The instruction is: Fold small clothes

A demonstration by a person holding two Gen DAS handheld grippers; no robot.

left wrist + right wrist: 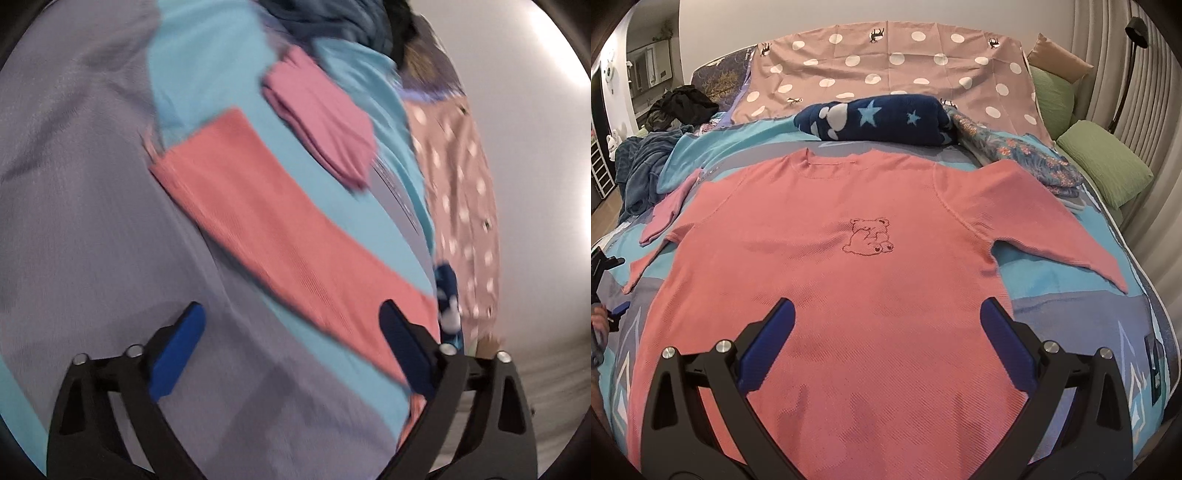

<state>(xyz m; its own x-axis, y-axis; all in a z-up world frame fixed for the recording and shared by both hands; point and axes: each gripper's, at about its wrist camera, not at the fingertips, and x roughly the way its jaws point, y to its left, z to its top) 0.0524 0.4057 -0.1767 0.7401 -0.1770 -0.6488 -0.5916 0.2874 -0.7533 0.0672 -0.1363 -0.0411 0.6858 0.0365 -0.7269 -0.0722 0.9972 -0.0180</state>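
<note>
A salmon-pink long-sleeved shirt [849,266] with a bear outline on the chest lies flat and spread on the bed, sleeves out to both sides. My right gripper [886,314] is open and empty above the shirt's lower hem. My left gripper [291,317] is open and empty, hovering over the shirt's left sleeve [266,229]; this view is blurred. A folded mauve-pink garment [325,125] lies just beyond that sleeve and also shows in the right wrist view [668,210]. The left gripper's edge shows at the far left of the right wrist view [613,310].
The bed has a blue and grey patterned cover [1067,314]. A navy star blanket [879,122] and a floral cloth [1015,155] lie behind the shirt, with a polka-dot sheet [886,70] beyond. Green pillows [1104,162] are at the right; dark clothes [683,103] are piled at the left.
</note>
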